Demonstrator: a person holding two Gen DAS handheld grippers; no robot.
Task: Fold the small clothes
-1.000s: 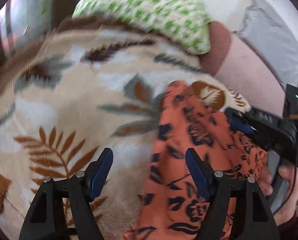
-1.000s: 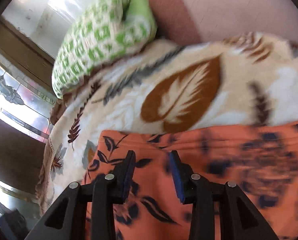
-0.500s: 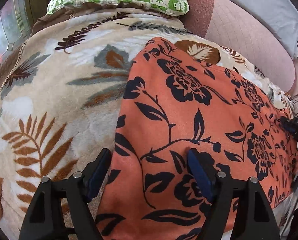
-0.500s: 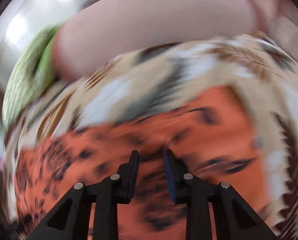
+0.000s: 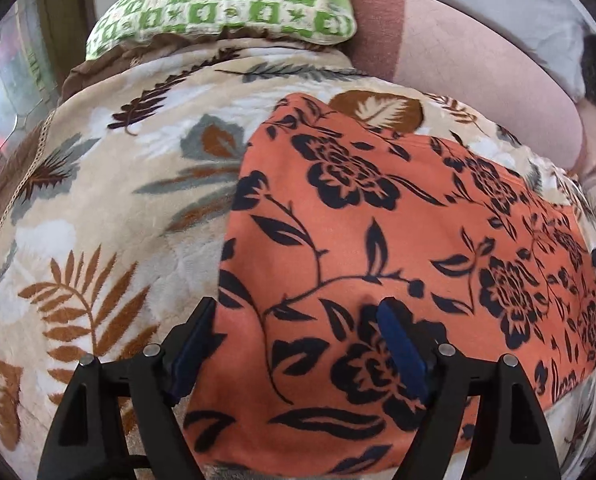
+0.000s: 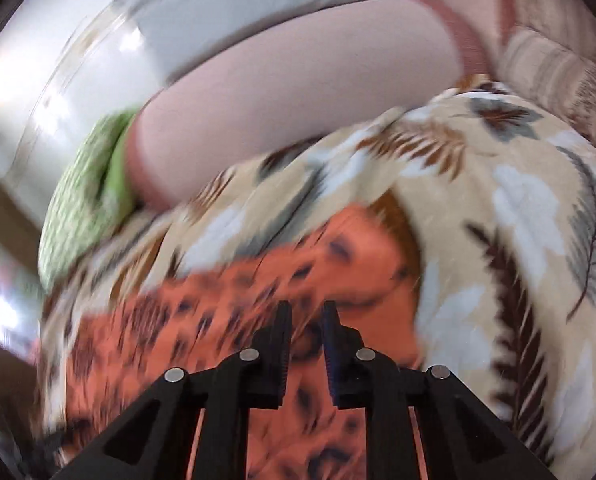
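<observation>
garment: orange cloth (image 5: 398, 240) with a black flower-and-leaf print, spread mostly flat on the blanket; far corner slightly rumpled. Blurred in my right view (image 6: 226, 320).
garment position: right-hand half of the blanket in my left view, near edge running under my left gripper.
left gripper (image 5: 298, 344): my fingers wide apart, hovering over the garment's near left part. Left finger over the cloth's left edge, right finger over a black flower. Nothing pinched.
right gripper (image 6: 307, 336): my jaws are closing, narrow gap left. Orange cloth lies behind and below them; view is smeared, so I can't tell whether fabric sits between the pads.
blanket (image 5: 98, 208): beige fleece, brown and grey leaf pattern, covers the whole work surface.
pillow (image 5: 222, 4): green-and-white check, at the blanket's far edge, well apart from the garment.
backrest (image 5: 478, 68): pink padded surface behind the blanket, right of the pillow.
grey fabric (image 5: 510, 4): lies on top of the backrest, far right.
</observation>
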